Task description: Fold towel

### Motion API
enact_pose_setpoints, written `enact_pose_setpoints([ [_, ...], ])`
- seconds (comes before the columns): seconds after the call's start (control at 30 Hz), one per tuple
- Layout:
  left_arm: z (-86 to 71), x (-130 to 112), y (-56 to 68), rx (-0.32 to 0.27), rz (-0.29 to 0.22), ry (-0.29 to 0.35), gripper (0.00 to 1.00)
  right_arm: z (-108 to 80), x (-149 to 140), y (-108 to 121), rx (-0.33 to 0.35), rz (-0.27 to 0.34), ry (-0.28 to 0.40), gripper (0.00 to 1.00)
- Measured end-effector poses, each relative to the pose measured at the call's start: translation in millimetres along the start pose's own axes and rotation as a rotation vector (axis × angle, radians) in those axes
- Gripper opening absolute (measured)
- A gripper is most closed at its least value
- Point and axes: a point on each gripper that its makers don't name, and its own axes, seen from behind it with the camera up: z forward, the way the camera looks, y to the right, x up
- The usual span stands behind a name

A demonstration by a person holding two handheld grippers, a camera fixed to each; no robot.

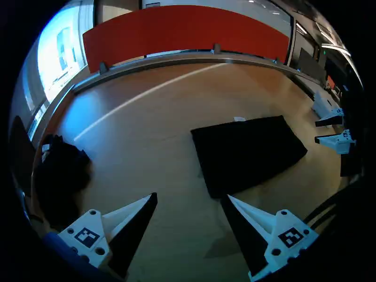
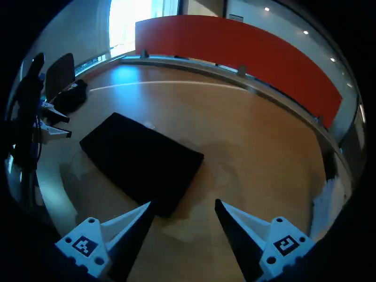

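Observation:
A black towel (image 1: 249, 152) lies flat and folded into a rectangle on the wooden table (image 1: 155, 136). In the left gripper view my left gripper (image 1: 189, 202) hovers open over the table, just left of the towel's near corner, nothing between its fingers. Far right in that view the right gripper (image 1: 329, 130) also stands open. In the right gripper view the towel (image 2: 143, 160) lies ahead and to the left, and my right gripper (image 2: 184, 207) is open above its near corner, holding nothing. The left gripper (image 2: 55, 126) shows at the far left, beyond the towel.
A red partition (image 1: 188, 33) runs along the table's far edge behind a metal rail (image 1: 188, 60). A dark bag (image 1: 61, 174) sits at the table's left end; in the right gripper view this bag (image 2: 70, 96) is beside a dark chair (image 2: 58, 70). Something white (image 2: 329, 202) lies at the right edge.

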Motion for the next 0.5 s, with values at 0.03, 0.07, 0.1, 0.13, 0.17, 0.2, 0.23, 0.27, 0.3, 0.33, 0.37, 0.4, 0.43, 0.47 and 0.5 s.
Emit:
enact_pose_setpoints([
  [0.03,-0.9,-1,0.1,0.000,-0.004,0.000,1.00,-0.3,0,0,0.000,0.001,0.001,0.96],
  [0.07,-1.9,-3,0.2,0.000,-0.009,0.000,1.00,-0.6,-1,0,0.000,0.003,0.001,0.95],
  [0.1,-2.7,-4,-0.1,0.001,-0.011,0.000,1.00,-0.8,-1,0,0.001,0.002,0.002,0.95],
  [0.13,-3.5,-5,-0.6,0.003,-0.014,0.000,1.00,-0.8,-1,0,0.002,0.001,0.002,0.95],
  [0.17,-4.3,-6,-1.2,0.005,-0.016,0.000,1.00,-0.8,-1,0,0.003,-0.001,0.003,0.95],
  [0.2,-5.2,-7,-1.9,0.008,-0.017,0.000,1.00,-0.7,0,0,0.005,-0.004,0.004,0.95],
  [0.23,-6.1,-8,-2.7,0.010,-0.018,0.000,1.00,-0.5,0,-1,0.008,-0.008,0.005,0.95],
  [0.27,-7.2,-9,-3.7,0.013,-0.020,0.000,1.00,-0.3,1,-1,0.011,-0.013,0.007,0.95],
  [0.3,-8.4,-10,-4.6,0.016,-0.021,0.000,1.00,0.2,1,-2,0.015,-0.018,0.008,0.95],
  [0.33,-9.7,-11,-5.6,0.019,-0.023,0.000,1.00,0.9,1,-2,0.020,-0.024,0.008,0.95],
  [0.37,-11.2,-13,-6.7,0.022,-0.026,0.000,1.00,1.7,2,-3,0.025,-0.031,0.009,0.95],
  [0.4,-12.8,-14,-7.7,0.024,-0.029,0.000,1.00,2.5,2,-3,0.031,-0.038,0.009,0.95],
  [0.43,-14.5,-16,-8.6,0.027,-0.033,-0.001,1.00,3.5,2,-4,0.037,-0.045,0.008,0.95],
  [0.47,-16.4,-18,-9.6,0.030,-0.037,-0.002,1.00,4.7,3,-5,0.045,-0.053,0.007,0.95],
  [0.5,-18.3,-20,-10.6,0.033,-0.041,-0.002,1.00,5.6,3,-7,0.053,-0.061,0.006,0.95],
])
